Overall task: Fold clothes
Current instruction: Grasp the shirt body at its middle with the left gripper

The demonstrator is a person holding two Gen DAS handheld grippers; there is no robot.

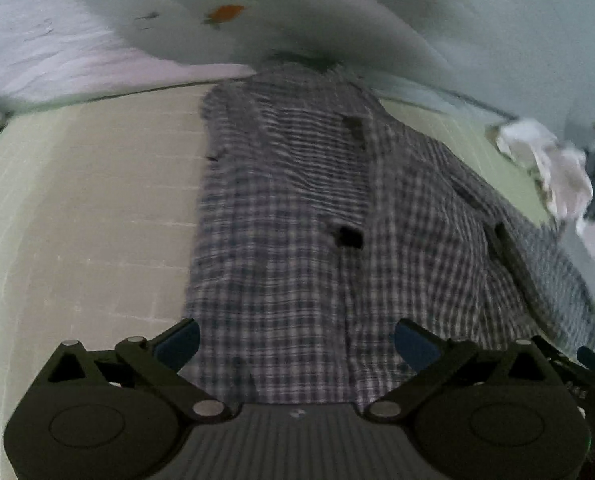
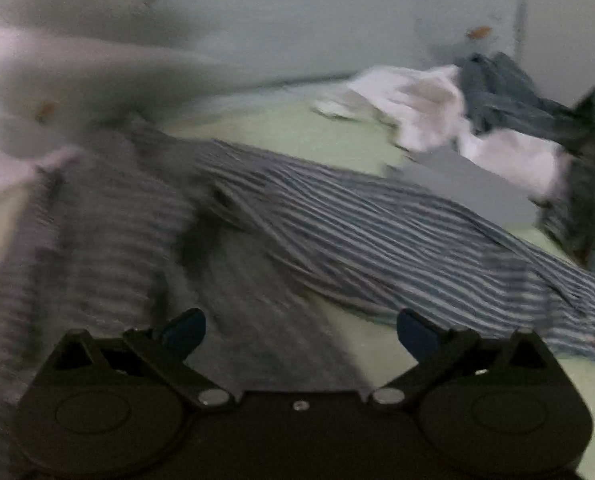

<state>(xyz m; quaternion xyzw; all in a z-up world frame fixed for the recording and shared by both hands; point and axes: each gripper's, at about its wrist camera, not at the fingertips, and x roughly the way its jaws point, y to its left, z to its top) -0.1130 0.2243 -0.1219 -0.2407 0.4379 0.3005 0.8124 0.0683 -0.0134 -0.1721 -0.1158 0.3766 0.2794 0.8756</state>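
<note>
A grey-and-white checked shirt (image 1: 297,208) lies spread on the pale green gridded mat (image 1: 89,220), buttons up, running away from me. My left gripper (image 1: 296,340) is open and empty, low over the shirt's near hem. In the right wrist view the same shirt (image 2: 337,240) lies blurred, with one side stretching out to the right. My right gripper (image 2: 302,330) is open and empty over the shirt's near edge. The right gripper's tip also shows at the right edge of the left wrist view (image 1: 593,356).
A heap of white cloth (image 2: 429,112) and dark blue-grey garments (image 2: 517,96) lies at the mat's far right; it also shows in the left wrist view (image 1: 553,172). A flat grey piece (image 2: 469,184) lies beside it. A pale printed sheet (image 1: 257,12) hangs behind the mat.
</note>
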